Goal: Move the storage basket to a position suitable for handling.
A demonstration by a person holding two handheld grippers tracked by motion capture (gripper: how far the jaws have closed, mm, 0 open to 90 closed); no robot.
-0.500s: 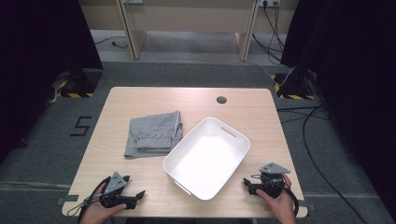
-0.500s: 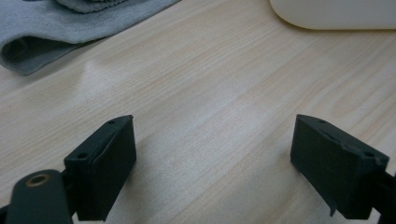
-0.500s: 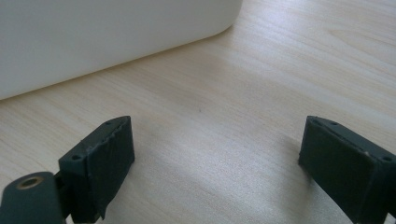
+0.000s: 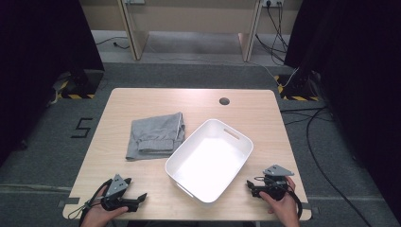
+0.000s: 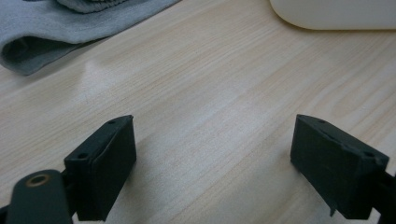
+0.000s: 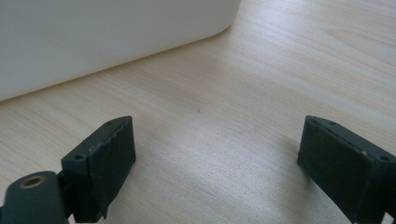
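A folded grey garment lies on the wooden table, left of centre. Beside it on the right sits a white rectangular tub, turned at an angle and empty. My left gripper rests near the table's front left edge, held by a hand, open with bare wood between its jaws. In the left gripper view the garment is at the upper left and the tub's corner at the upper right. My right gripper sits at the front right, open, close to the tub's wall.
A round cable hole is near the table's far edge. Cables trail on the grey floor to the right. Black curtains stand on both sides, and wooden furniture legs stand behind the table.
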